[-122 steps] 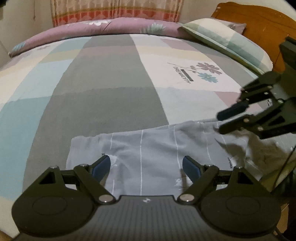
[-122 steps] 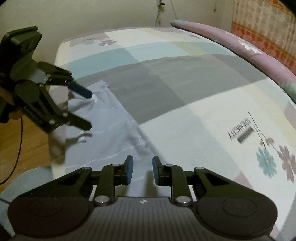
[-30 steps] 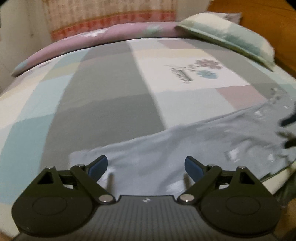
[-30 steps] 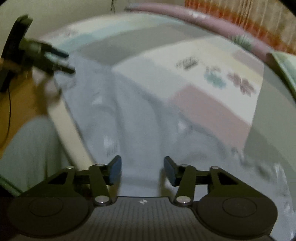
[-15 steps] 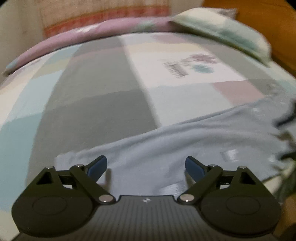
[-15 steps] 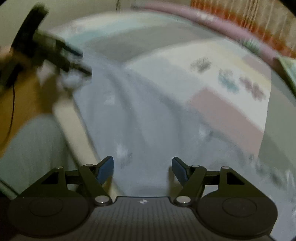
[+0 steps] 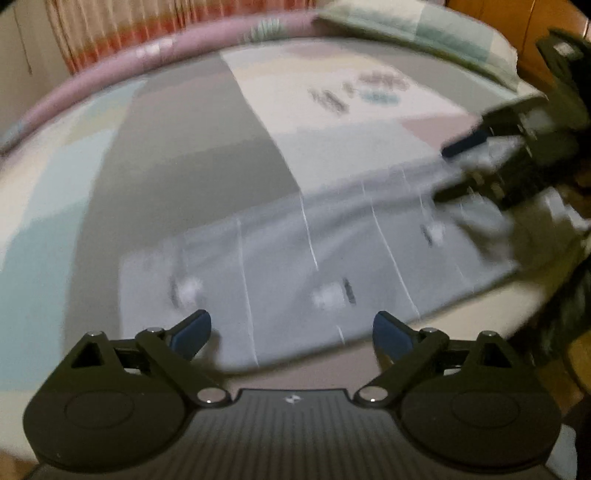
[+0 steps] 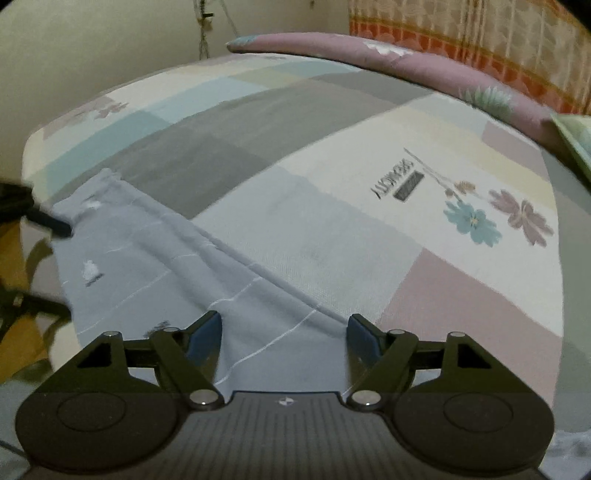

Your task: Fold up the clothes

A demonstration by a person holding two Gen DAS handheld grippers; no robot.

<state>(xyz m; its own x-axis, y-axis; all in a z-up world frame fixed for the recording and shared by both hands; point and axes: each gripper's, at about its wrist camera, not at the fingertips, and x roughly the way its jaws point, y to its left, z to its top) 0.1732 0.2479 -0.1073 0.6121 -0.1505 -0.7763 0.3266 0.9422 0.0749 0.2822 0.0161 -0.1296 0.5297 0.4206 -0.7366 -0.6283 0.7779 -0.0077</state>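
**Grey garment flat along the bed's near edge**

The garment is pale blue-grey with thin white lines and small white motifs. It lies spread in a long strip on the bed, along its near edge, with a fold ridge running down its length.

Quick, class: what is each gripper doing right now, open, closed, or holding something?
Left gripper: open, holding nothing, above the grey-blue garment.
Right gripper: open, holding nothing, over the same garment's other end.

Garment on bed (near edge), pillow behind
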